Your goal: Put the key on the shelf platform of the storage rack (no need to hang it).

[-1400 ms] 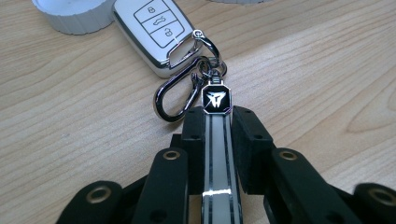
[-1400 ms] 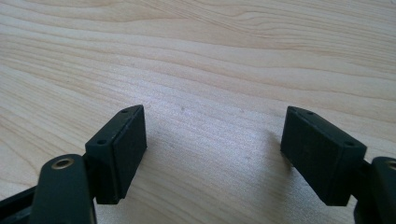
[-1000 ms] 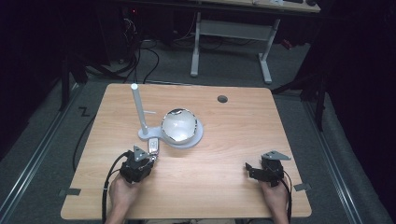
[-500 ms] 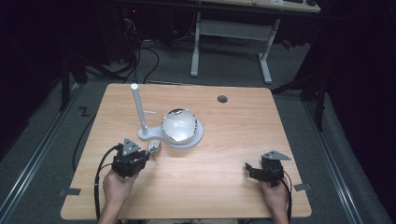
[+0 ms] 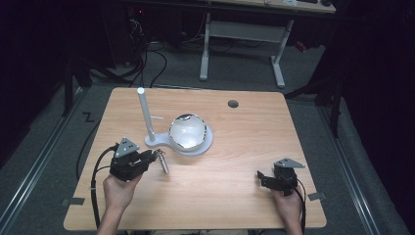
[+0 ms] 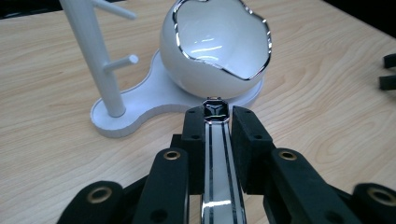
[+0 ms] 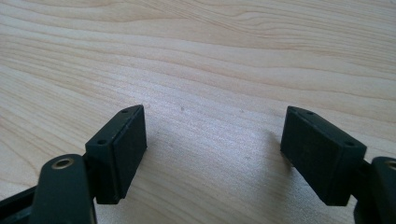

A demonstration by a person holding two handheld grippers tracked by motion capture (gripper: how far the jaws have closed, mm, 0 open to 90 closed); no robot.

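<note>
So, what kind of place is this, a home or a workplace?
Probably a lab or workshop set up for recording, not a home. A bare wooden table stands on grey floor in a dark room, cables lie behind it, and a second desk frame stands farther back.

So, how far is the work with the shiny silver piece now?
Done: the left tool is shut on the silver striped bar, lifted off the table. In hand: it points the bar at the white egg-shaped bowl on the white stand. Left, probably: placing it in the bowl or on a peg. The right tool rests open, holding nothing.
</note>
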